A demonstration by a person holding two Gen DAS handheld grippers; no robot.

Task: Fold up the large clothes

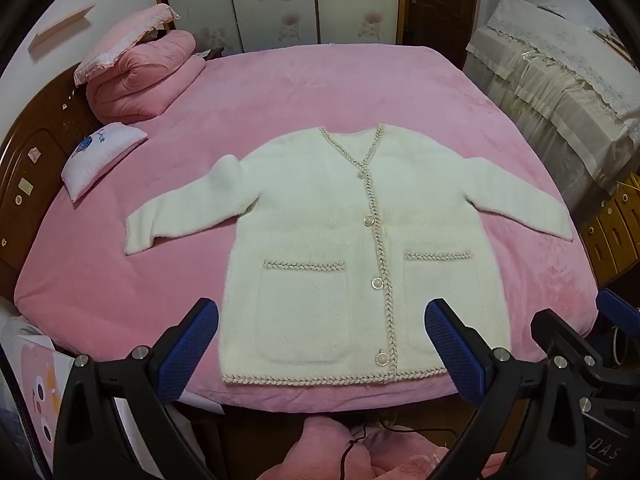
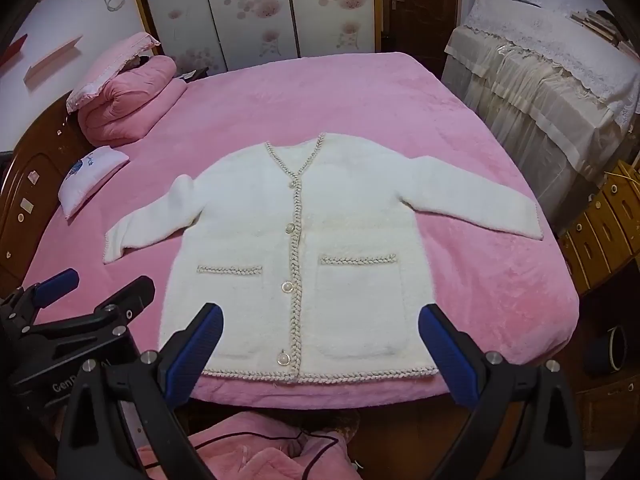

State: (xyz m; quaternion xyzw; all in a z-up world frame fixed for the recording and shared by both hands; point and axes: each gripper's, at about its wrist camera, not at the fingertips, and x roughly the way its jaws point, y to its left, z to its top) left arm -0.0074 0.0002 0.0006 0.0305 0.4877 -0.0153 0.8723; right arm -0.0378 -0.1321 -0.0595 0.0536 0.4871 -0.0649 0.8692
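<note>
A fluffy white cardigan [image 1: 320, 232] [image 2: 304, 240] with braided beige trim, pearl buttons and two front pockets lies flat, buttoned and face up on the pink bed [image 1: 320, 88] [image 2: 320, 100], both sleeves spread outward. My left gripper [image 1: 320, 320] hovers above the hem, open wide with nothing between its blue pads. My right gripper [image 2: 320, 324] also hangs open over the hem, empty. Each gripper appears at the edge of the other's view: the right one [image 1: 580, 332] and the left one [image 2: 100, 292].
A folded pink quilt [image 1: 136, 80] with a pillow on top and a small white pillow [image 1: 100, 156] sit at the bed's left by the wooden headboard [image 1: 24, 184]. Lace-covered furniture [image 1: 560, 92] stands right. Pink cloth and a black cord [image 2: 248, 452] lie below the near bed edge.
</note>
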